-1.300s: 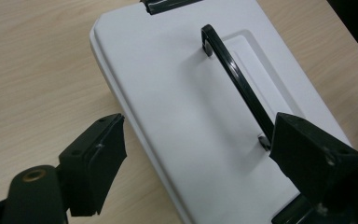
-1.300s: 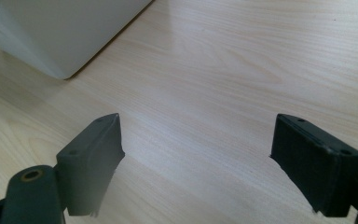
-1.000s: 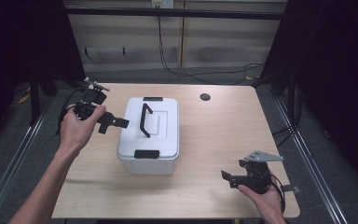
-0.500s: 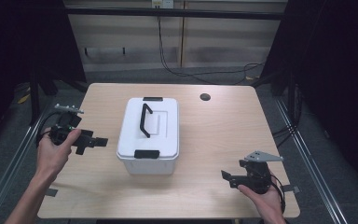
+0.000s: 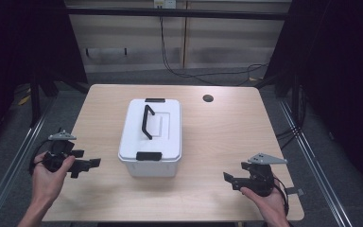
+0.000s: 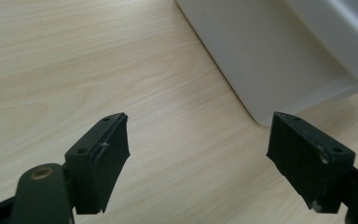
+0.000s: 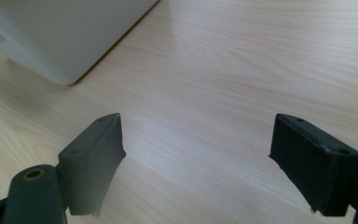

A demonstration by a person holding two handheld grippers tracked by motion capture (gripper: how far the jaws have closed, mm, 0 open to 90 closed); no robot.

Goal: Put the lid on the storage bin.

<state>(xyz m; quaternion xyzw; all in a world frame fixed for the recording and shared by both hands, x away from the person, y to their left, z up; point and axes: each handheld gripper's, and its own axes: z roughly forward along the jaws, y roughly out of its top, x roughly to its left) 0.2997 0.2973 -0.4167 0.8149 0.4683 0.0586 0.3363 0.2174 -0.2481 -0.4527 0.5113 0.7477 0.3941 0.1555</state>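
L hand (image 5: 47, 177) comes in from the bottom-left corner of the high view, forearm angled up, holding the left claw (image 5: 92, 163) low over the bench (image 5: 227, 137) edge, pointing right toward the box. Jaws wide apart, nothing between them; in the left gripper view the left claw (image 6: 198, 154) frames bare wood, w/ the box corner (image 6: 279, 60) ahead at upper right, not touching.

R hand (image 5: 267, 201) sits at the bottom-right of the bench, palm up under the right claw (image 5: 228, 179), which points left. Jaws also spread wide, empty; the right gripper view has the right claw (image 7: 196, 154) over bare wood, the box's lower corner (image 7: 60, 37) at upper left, well apart from the jaws.

Box (image 5: 152, 137): white plastic storage bin w/ lid on, standing upright approx. mid-bench, slightly left of centre, between the two claws. Black carry handle (image 5: 146, 120) lies along the lid top; black latch at near end (image 5: 149, 156) and another at far end (image 5: 154, 100), both look closed.

Count: 1 box, 1 handle, 2 latches, 2 claws, 2 hands. Also 1 dark round hole (image 5: 208, 98) in the bench top toward the far-right, well apart from the box.
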